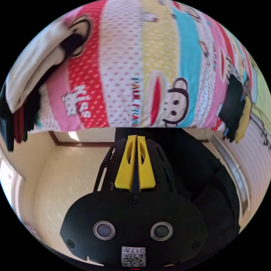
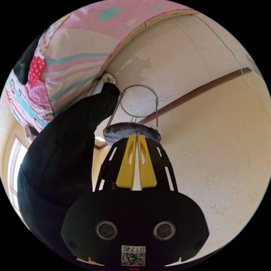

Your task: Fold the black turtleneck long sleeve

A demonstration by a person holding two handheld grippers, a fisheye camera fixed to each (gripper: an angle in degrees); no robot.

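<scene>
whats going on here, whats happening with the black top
A person holds a gripper in each hand. In the left gripper view the left gripper has its yellow jaws together at the edge of the black turtleneck, which hangs below a bright cartoon-print bedsheet. In the right gripper view the right gripper is also shut, its tips at a grey padded hanger, with black cloth draped beside it. Whether either really pinches anything is hard to tell. No fold is visible yet.
</scene>
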